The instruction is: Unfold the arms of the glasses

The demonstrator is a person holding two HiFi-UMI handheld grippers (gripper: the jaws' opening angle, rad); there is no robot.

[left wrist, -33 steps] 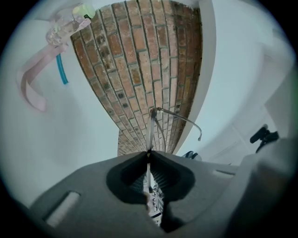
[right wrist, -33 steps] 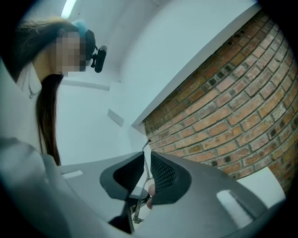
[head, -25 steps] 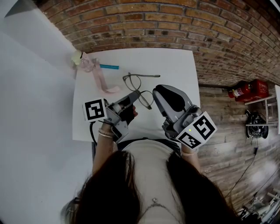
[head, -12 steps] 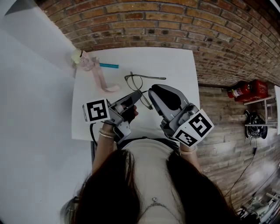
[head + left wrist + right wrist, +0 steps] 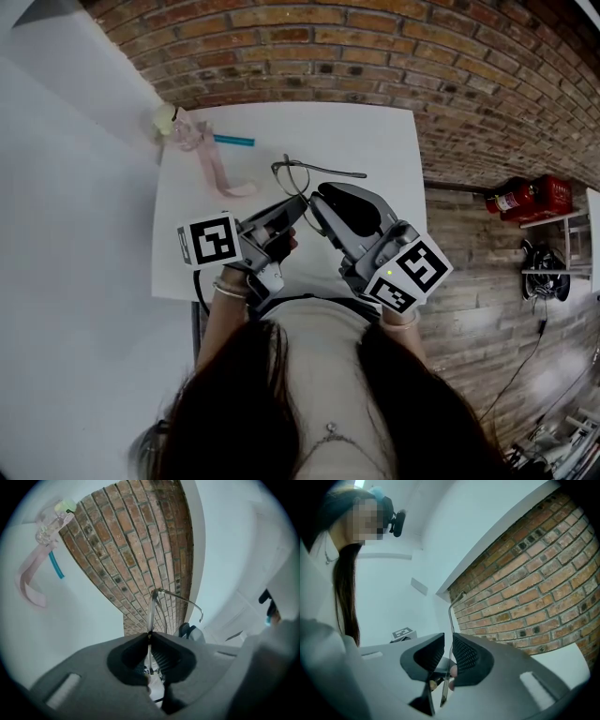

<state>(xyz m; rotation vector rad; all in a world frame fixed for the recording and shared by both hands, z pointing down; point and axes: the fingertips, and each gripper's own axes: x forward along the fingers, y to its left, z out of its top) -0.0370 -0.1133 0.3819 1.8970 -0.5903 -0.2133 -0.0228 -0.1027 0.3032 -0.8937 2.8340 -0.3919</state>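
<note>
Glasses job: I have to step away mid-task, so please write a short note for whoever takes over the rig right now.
Left gripper: shut on the thin metal frame of the glasses.
Right gripper: jaws closed on another thin metal part of them.
Position: the glasses are held up between both grippers, over the white table.
Done: one arm sticks out to the right, apparently swung open.
Left: the other arm. Its state cannot be made out, so check it and open it if folded.

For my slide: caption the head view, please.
The left claw and right claw hold the glasses over the white table, one arm unfolded.
</note>
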